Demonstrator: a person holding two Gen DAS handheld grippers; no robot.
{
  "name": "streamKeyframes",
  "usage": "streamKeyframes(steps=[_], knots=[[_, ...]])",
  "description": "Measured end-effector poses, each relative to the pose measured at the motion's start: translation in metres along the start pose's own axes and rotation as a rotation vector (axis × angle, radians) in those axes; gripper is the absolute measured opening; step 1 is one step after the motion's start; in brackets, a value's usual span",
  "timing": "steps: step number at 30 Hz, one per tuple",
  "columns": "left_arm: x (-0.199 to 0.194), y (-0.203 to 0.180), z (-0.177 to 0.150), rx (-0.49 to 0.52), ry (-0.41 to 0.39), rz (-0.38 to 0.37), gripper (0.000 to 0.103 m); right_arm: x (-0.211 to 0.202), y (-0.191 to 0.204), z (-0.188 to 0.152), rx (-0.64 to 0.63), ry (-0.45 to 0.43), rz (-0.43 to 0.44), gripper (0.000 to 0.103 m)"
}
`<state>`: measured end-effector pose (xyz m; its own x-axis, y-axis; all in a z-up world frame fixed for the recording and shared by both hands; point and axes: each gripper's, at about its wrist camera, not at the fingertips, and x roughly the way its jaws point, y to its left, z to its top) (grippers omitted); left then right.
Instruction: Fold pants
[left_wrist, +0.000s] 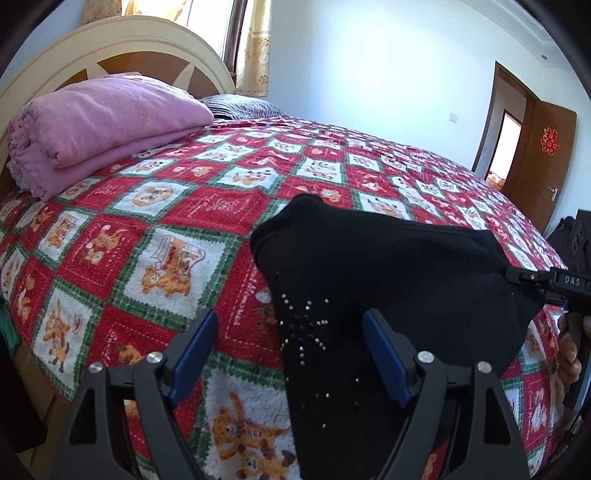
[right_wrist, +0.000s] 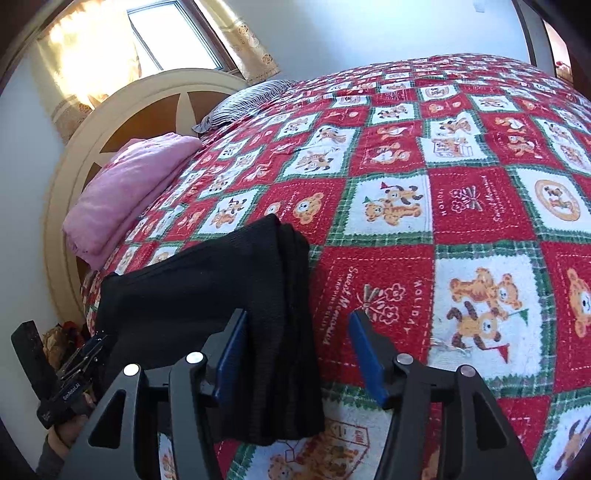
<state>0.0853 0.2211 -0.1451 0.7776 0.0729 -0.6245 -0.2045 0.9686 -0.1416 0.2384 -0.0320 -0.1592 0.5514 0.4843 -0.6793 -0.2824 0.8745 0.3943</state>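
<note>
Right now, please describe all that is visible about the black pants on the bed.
The black pants look like a soft knit fabric, folded into a compact stack whose layered edges show on one side. Small shiny studs form a scattered pattern on one face. The bundle lies flat on the red patchwork bedspread, near the bed's edge and apart from the folded pink blanket. The left gripper and right gripper are both open; neither is closed on the cloth, though whether a finger brushes it is unclear.
</note>
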Motion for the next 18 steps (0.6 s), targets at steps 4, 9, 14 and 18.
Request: streamKeyframes(steps=[4, 9, 14, 18], knots=[[-0.011, -0.002, 0.002, 0.005, 0.000, 0.026, 0.083, -0.013, -0.002, 0.000, 0.007, -0.020, -0.042, 0.058], [-0.044, -0.015, 0.012, 0.032, -0.076, 0.036, 0.093, -0.050, 0.013, -0.006, -0.073, -0.073, -0.172, 0.058], [-0.077, -0.042, 0.024, 0.061, -0.155, 0.013, 0.098, -0.102, 0.028, -0.022, -0.176, -0.132, -0.193, 0.059], [-0.096, -0.063, 0.026, 0.097, -0.192, 0.003, 0.100, -0.137, 0.040, -0.034, -0.224, -0.163, -0.204, 0.059]])
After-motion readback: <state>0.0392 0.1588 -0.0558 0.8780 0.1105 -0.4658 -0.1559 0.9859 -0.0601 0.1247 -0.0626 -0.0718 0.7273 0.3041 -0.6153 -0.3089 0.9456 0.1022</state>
